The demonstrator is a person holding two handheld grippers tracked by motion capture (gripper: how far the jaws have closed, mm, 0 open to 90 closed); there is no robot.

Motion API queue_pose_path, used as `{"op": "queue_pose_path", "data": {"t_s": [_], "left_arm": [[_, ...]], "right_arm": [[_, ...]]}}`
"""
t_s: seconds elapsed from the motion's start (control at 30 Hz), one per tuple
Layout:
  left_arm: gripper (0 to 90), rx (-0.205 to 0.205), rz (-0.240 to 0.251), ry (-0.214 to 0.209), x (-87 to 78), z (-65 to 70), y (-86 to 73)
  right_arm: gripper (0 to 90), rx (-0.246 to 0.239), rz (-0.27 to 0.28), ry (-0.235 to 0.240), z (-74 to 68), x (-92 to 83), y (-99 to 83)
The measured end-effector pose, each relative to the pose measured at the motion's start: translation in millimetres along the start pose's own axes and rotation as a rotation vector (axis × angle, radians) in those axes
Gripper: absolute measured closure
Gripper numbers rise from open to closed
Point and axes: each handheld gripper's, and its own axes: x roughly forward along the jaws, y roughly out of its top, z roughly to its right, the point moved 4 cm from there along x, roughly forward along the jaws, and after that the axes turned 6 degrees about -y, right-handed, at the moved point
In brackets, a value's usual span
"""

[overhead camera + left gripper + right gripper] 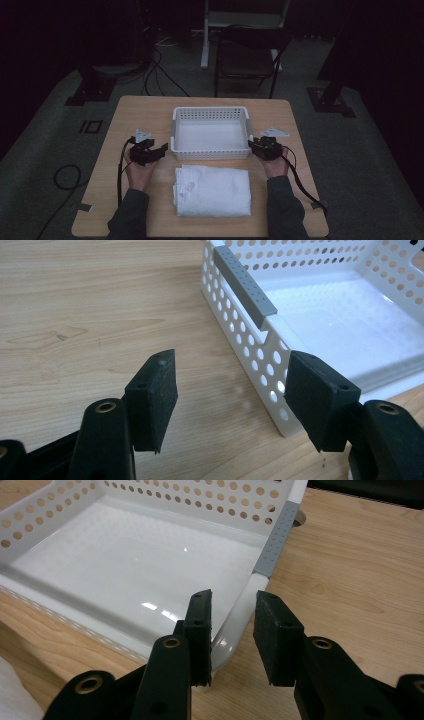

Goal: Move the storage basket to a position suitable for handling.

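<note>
Beside white basket (210,116): both grippers parted.

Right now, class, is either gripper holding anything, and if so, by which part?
Nothing is held. The left gripper is open beside the basket, and the right gripper is open astride the basket's corner rim without clamping it.

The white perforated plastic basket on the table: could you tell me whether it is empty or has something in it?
Empty. The white perforated plastic basket shows a bare glossy floor in all three views; the folded white cloth lies outside it.
</note>
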Motion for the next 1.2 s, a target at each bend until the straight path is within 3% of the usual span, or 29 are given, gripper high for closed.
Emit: {"op": "queue_pose_path", "data": {"t_s": [0.37, 0.87, 1.07, 1.2], "left_arm": [[37.7, 0.002, -0.001, -0.008, 0.6, 1.8, 0.0], [39.3, -0.004, -0.001, -0.005, -3.8, -0.3, 0.5], [38.5, 0.006, -0.002, 0.004, -8.1, 1.0, 1.0], [38.0, -0.001, 0.016, 0.009, -15.3, 1.2, 2.3]], "right_arm": [[69.0, -0.027, -0.004, 0.007, -3.1, 2.4, 2.5], [68.0, -0.021, 0.006, 0.018, -9.4, -1.1, -0.6], [60.8, -0.018, 0.008, 0.010, -9.1, -1.6, -1.2], [56.9, -0.006, 0.023, -0.005, -6.4, -10.9, -1.6]]}}
